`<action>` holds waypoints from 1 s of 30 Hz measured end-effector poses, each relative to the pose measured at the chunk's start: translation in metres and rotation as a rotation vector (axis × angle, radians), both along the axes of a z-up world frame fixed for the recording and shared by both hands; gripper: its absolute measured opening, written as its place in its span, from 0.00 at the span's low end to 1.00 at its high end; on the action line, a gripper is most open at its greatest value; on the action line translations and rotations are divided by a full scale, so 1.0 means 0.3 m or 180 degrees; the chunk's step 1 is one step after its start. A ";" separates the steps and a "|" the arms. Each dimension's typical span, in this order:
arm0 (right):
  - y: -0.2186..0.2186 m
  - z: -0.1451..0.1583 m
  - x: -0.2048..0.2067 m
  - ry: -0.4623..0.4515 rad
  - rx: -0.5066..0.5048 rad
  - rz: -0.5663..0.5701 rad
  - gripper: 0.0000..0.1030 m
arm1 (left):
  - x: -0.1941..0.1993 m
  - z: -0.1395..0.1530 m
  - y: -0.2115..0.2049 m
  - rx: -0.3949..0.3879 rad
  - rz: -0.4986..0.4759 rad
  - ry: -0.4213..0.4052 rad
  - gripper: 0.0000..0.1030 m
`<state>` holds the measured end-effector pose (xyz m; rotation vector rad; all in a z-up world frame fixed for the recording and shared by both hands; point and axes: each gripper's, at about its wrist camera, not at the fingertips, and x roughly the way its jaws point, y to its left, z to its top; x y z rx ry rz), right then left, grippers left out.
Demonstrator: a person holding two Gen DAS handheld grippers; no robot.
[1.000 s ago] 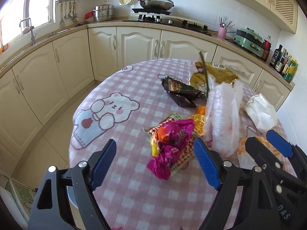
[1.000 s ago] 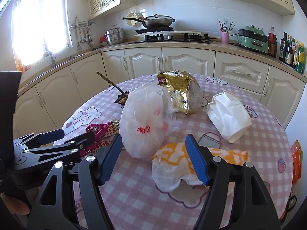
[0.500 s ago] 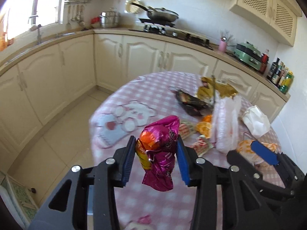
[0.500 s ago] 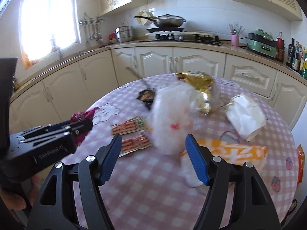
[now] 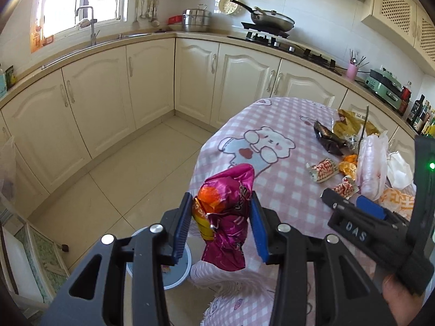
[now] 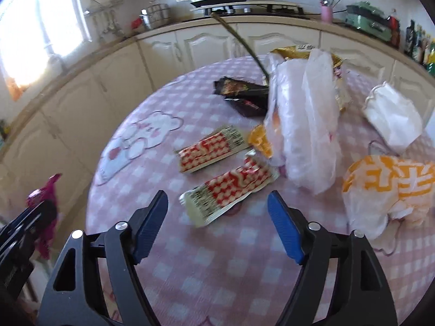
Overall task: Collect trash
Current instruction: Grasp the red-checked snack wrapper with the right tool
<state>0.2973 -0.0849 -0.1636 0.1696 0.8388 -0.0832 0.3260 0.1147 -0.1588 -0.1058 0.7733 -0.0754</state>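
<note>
Kitchen: cream cabinets curve round a round worktop (image 6: 217,285) under a pink checked cloth, with litter spread over its far half.
Left gripper (image 5: 220,228): jaws clamped on a crumpled magenta snack bag (image 5: 225,217), held off the worktop's near edge, above the floor.
Bin: a pale round tub (image 5: 176,269) stands on the floor just under that bag (likely the drop point; its inside is mostly hidden).
Right gripper (image 6: 217,228): jaws have just been opening and stand wide, gripping nothing, poised over the near red-and-white wrapper (image 6: 231,190).
Left to collect, near: a second red-and-white wrapper (image 6: 212,149) just beyond the first; an orange-printed bag (image 6: 388,187) at the right edge.
Left to collect, far: a white plastic bag (image 6: 304,125), a dark wrapper (image 6: 242,95), a white folded bag (image 6: 391,116), a gold bag (image 5: 350,125).
Progress: early, by my judgement; one piece lifted, not yet dropped, most still on the worktop.
</note>
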 end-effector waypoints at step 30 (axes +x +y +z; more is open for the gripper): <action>0.070 0.030 -0.118 -0.0032 0.0026 0.0498 0.14 | -0.125 0.056 0.050 -0.0293 -0.0185 -0.0105 0.39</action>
